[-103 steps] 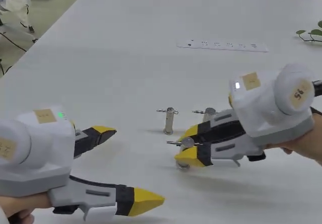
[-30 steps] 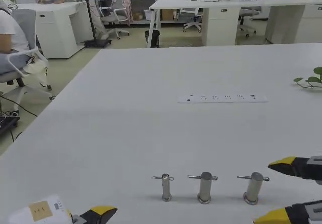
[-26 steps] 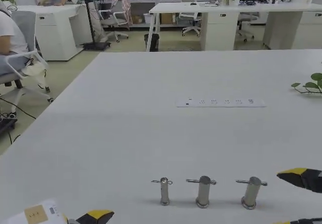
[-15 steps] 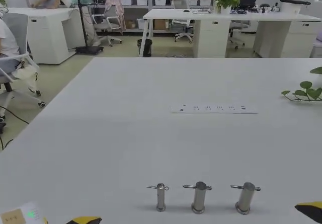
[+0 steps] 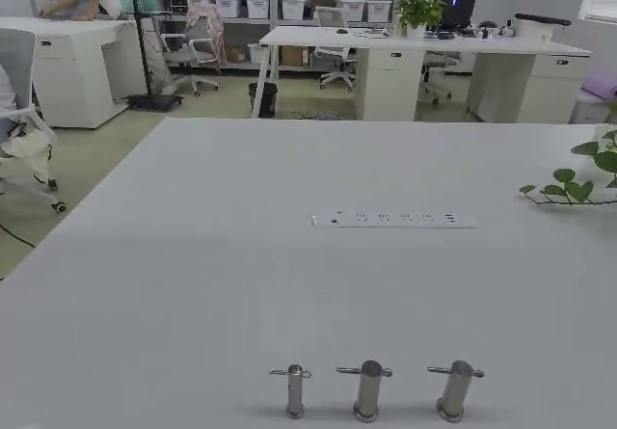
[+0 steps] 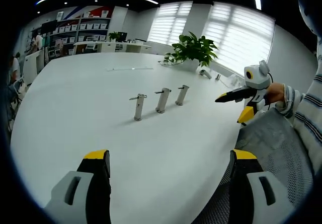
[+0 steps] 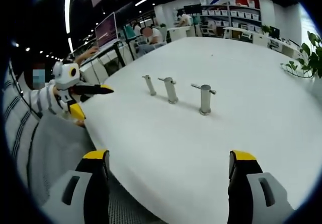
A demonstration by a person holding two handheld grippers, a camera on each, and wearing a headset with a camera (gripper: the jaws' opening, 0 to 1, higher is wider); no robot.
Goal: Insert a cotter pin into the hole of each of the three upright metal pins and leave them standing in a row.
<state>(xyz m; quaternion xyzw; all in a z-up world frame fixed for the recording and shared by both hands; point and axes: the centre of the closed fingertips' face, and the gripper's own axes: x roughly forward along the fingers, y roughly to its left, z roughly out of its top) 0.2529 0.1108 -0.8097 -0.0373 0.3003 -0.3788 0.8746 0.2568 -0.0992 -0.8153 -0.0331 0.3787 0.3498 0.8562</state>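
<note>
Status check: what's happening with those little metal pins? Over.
Left gripper and right gripper open, empty, touching nothing. Three metal pins upright in a row, a cotter pin through each. Power strip well behind, not in the way.

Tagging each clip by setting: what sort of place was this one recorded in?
Probably an open-plan office or lab: a long white table with a power strip, desks and swivel chairs behind it, and shelves of storage bins along the back wall.

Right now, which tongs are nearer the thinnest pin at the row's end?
Left. The left tongs face the thinnest pin first in line; the right tongs sit off the opposite end.
</note>
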